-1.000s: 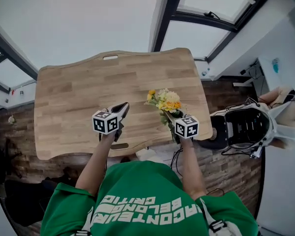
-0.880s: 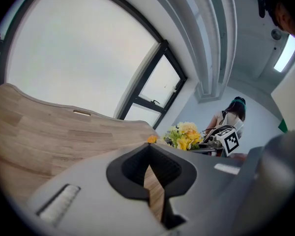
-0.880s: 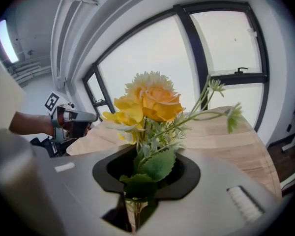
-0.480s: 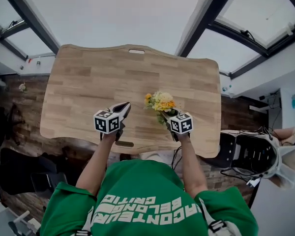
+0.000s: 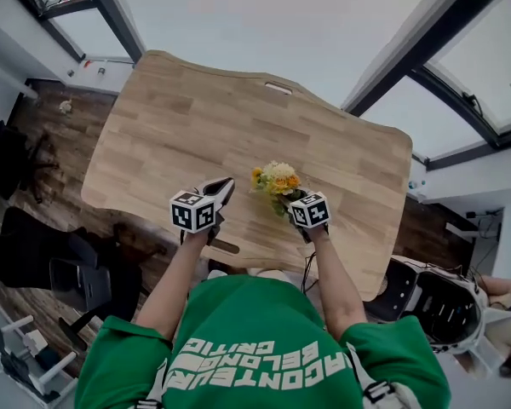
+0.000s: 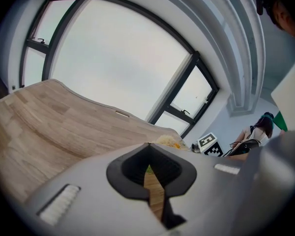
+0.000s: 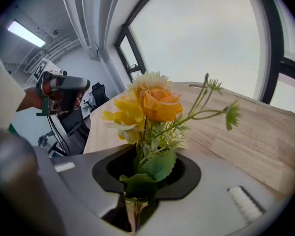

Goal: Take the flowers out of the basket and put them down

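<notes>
From the head view, the right hand-held gripper is clamping the stems of the flowers and holding the bunch above the desk, over its near edge. The left hand-held gripper is hovering over the same near edge of the desk, jaws drawn together on nothing. Against the earlier pictures, the head is turning, so the desk is lying slanted in the frame. The flowers are keeping their place over the desk, and the grip is not loosening. No basket is showing on the desk, so the lifting-out part is looking done, while the putting-down is not yet begun.

From the left gripper view, the left hand-held gripper is showing only a thin sliver of desk between its jaws. The flowers are peeking over its body, above the desk.

From the right gripper view, the right hand-held gripper is pinching the green stems low down. The flowers are standing upright above the desk, clear of its surface. Lowering and laying them on the desk seems to be what is remaining.
</notes>
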Tool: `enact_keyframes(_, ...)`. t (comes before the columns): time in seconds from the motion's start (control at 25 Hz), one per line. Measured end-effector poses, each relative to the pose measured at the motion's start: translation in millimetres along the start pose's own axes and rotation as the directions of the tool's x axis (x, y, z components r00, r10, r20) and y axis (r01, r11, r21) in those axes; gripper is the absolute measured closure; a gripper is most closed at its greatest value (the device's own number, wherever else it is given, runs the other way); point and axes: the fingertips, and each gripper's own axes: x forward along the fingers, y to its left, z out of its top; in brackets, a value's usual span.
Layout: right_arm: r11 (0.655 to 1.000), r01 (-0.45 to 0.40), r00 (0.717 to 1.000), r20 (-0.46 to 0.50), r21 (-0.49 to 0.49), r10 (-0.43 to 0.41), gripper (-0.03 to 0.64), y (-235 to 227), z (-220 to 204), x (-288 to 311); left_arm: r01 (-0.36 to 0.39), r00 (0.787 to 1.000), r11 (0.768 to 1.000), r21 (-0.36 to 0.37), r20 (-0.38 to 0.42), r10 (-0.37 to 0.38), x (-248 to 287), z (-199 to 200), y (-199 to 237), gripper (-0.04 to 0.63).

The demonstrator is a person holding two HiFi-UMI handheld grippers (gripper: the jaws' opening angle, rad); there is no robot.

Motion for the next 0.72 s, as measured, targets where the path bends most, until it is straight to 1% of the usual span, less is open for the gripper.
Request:
enact_keyframes(0.12,0.999,-0.023,0.998,-0.065,-0.049,0.020,0.492,-0.5,-2.4,15.8,-0.027,1.000,0.999,-0.022,0.007,0.027,-3.5,-0.8,8.1,0.583)
enact_keyframes(0.32,0.995,-0.044,0.991,-0.129,-0.087,0.033,0.485,0.7,-12.6,38.8,-0.058,0.998,0.997,-0.044,0.031,0.059,-11.1,-5.2,15.8,0.583)
enact_keyframes(0.52,0.995,-0.049,0.984,-0.174,-0.089,0.033,0.474,-0.5,-23.9,54.6,-0.076,0.996,0.995,-0.059,0.035,0.078,-17.0,-11.7,20.3,0.583)
enact_keyframes(0.64,0.995,-0.037,0.979,-0.204,-0.090,0.018,0.463,8.4,-41.2,61.2,-0.084,0.995,0.994,-0.067,0.041,0.086,-31.7,-24.6,22.1,0.583)
enact_keyframes(0.72,0.996,-0.024,0.975,-0.223,-0.091,0.003,0.451,2.9,-47.1,65.4,-0.089,0.995,0.994,-0.071,0.041,0.092,-30.2,-26.5,24.1,0.583)
